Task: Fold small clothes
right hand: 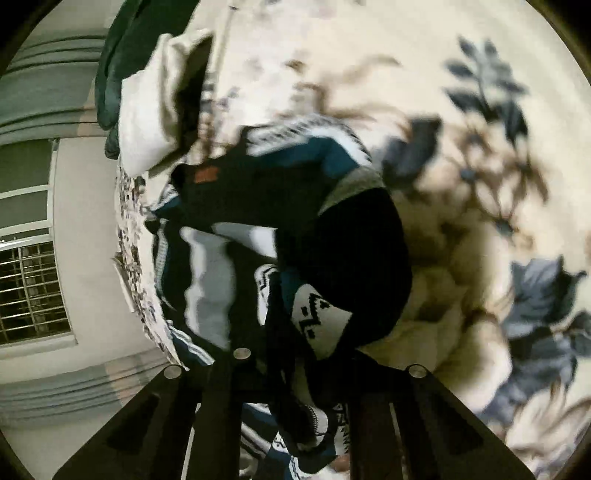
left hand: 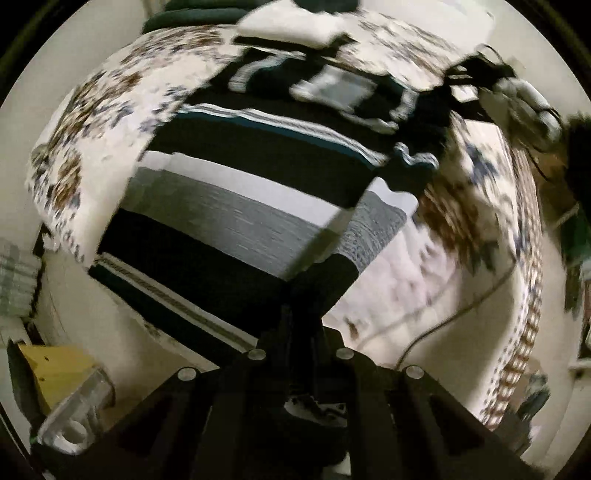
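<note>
Both tongs, left (left hand: 295, 295) and right (right hand: 295, 369), are clamped on edges of the striped sweater (left hand: 240, 206), raising it off the floral bed (left hand: 92, 122) near its edge, probably to make a fold.

Black-grey-white striped sweater (left hand: 236, 206), floral cream bedspread (left hand: 92, 122).

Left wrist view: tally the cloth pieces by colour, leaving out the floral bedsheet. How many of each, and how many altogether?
Striped sweater, black, grey, white and teal: 1
White folded cloth: 1
Dark green cloth, mostly cut off at the top edge: 1
Total: 3
</note>
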A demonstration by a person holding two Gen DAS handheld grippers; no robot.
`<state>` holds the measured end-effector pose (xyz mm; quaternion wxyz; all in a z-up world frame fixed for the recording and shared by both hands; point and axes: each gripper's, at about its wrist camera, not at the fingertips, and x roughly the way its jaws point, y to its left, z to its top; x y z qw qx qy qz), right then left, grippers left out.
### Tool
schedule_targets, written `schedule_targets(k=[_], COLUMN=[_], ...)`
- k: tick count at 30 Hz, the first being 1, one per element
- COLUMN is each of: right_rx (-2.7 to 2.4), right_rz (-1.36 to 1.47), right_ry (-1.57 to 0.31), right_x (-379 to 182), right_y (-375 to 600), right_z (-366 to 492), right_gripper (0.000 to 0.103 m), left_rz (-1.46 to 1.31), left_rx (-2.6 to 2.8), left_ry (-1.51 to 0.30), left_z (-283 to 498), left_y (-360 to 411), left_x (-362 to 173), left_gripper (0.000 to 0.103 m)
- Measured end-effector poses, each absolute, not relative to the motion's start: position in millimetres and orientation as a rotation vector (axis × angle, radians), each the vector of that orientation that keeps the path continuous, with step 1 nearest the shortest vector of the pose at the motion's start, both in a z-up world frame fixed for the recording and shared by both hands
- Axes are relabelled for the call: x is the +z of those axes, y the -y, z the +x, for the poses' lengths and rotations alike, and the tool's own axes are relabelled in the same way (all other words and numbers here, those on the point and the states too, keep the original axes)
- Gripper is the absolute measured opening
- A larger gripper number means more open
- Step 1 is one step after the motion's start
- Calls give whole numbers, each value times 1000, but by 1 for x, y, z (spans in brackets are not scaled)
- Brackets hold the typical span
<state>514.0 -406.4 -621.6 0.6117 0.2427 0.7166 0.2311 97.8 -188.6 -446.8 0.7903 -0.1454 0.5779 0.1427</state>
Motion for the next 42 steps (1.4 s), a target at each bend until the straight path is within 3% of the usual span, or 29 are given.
schedule_targets(k=[6, 11, 21, 27, 32, 36, 37, 38, 39, 42], right_rx=[499, 463, 370, 277, 371, 439, 462, 477, 493, 523], right_rz=[437, 294, 45, -27, 82, 124, 114, 100, 88, 70], right_ry=[-1633, -1646, -1682, -1748, -1770, -1752, -1732, -1717, -1705, -1692], right_x=[-548, -523, -563, -623, -628, -606, -598, -591, -587, -577], right_y=[331, 224, 0, -67, -67, -50, -43, -36, -30, -4], right_z=[531, 543, 555, 554, 547, 530, 521, 514, 505, 475], right_gripper=[14, 14, 14, 16, 56, 69, 75, 78, 78, 78], left_rz=[-451, -552, -739, -850, -910, -932, -922, -900, -895, -901], left_rx=[368, 401, 470, 483, 497, 464, 465, 487, 490, 484], left_ry=[-1198, -1176, -1124, -1221, -1287, -1284, -1295, -1320, -1330, -1324], left_z=[86, 81, 65, 62, 42, 27, 26, 25, 24, 19], left_y=[112, 45, -81, -126, -145, -149, -149, -149, -148, -145], left_x=[-436, -446, -481, -546, -577, -572, -569, -567, -564, -555], left_gripper=[5, 5, 5, 11, 23, 28, 34, 52, 59, 59])
